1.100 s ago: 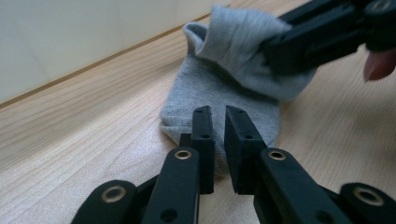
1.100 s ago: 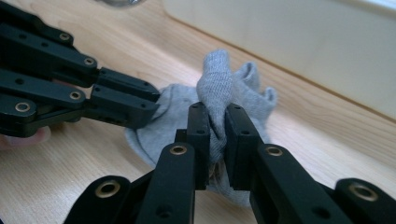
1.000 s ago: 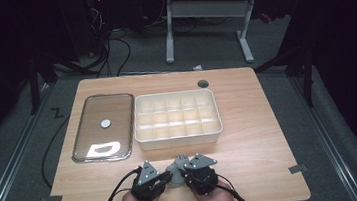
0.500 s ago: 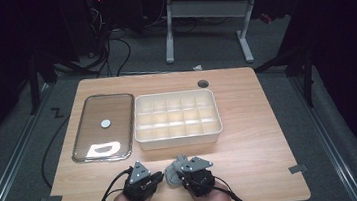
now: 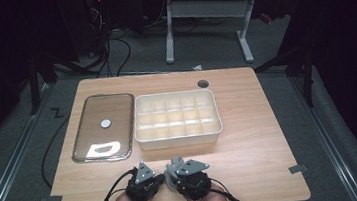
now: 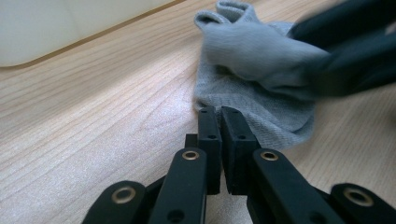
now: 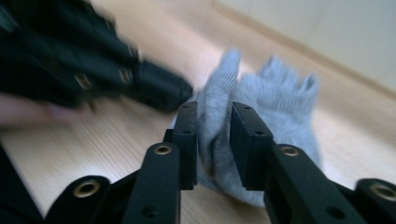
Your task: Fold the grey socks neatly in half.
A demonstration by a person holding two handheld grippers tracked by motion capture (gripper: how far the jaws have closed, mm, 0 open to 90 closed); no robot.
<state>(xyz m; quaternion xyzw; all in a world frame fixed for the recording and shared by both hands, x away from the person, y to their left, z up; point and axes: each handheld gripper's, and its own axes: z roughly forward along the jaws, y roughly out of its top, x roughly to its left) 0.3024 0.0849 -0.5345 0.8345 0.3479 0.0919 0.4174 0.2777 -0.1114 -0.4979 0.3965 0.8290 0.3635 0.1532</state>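
grey sock point(image 6: 261, 88) lies bunched on the table point(image 5: 251, 138) at the near edge, between the two grippers and just in front of the compartment box point(image 5: 176, 119). soft, light, limp knit; it will fold and drape, not slip much, nothing fragile. best hold is a thick fold or the cuff edge, since a thin single layer may pull out. left gripper point(image 6: 220, 116): fingers nearly closed, tips at the sock's near edge, seem to pinch the hem, but the cloth between the pads is barely visible. right gripper point(image 7: 215, 135): fingers part open and have just been opening, a raised fold of sock stands between them, pads look clear of it, so no grip. in the high view the left gripper point(image 5: 145, 184) and right gripper point(image 5: 187, 175) cover the sock, so its full shape is hard to tell. right gripper view is motion blurred. glass-lidded tray point(image 5: 103, 127) sits left of the box; box cells look empty, not sure.
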